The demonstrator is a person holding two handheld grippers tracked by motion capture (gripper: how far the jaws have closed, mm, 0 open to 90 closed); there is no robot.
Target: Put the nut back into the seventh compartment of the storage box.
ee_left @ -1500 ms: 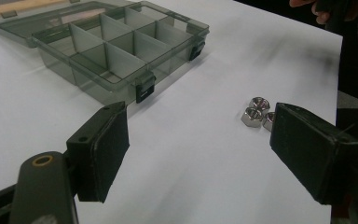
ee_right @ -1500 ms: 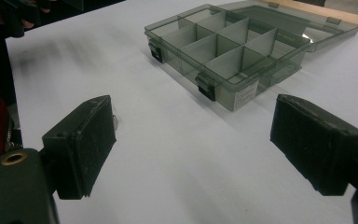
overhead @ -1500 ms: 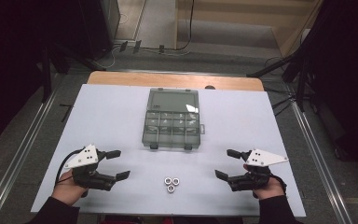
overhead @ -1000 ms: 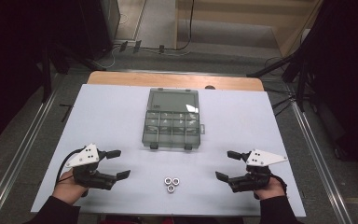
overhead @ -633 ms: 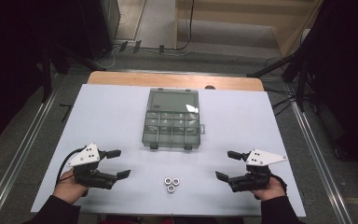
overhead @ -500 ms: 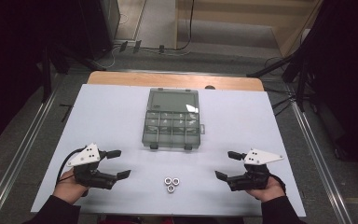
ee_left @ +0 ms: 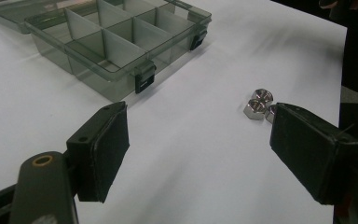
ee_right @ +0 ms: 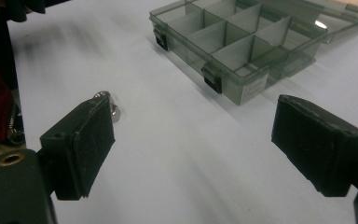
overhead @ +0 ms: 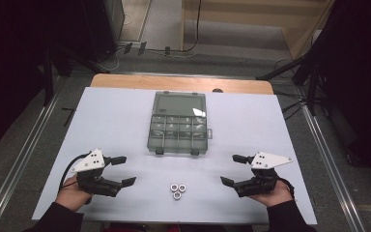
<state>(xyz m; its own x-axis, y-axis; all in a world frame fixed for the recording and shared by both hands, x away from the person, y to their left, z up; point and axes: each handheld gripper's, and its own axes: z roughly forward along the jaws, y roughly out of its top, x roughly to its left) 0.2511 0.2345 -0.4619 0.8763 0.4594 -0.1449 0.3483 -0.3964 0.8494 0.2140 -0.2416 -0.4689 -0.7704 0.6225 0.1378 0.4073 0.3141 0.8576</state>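
While both gape, nuts (overhead: 178,189) between left claw (overhead: 121,170) (empty), right claw (overhead: 234,169)

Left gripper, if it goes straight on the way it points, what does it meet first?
Probably the nuts: the open left gripper points across bare table toward them. They sit toward its right jaw, so depth is uncertain.

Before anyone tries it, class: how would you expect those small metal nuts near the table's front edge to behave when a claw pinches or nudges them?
The nuts look metallic and shiny, so probably hard, dense for their size and somewhat slippery. They lie flat on their faces, so a nudge would likely slide rather than roll them. The three sit bunched together, so pushing one probably shifts the others, and the wide pads may catch more than one.
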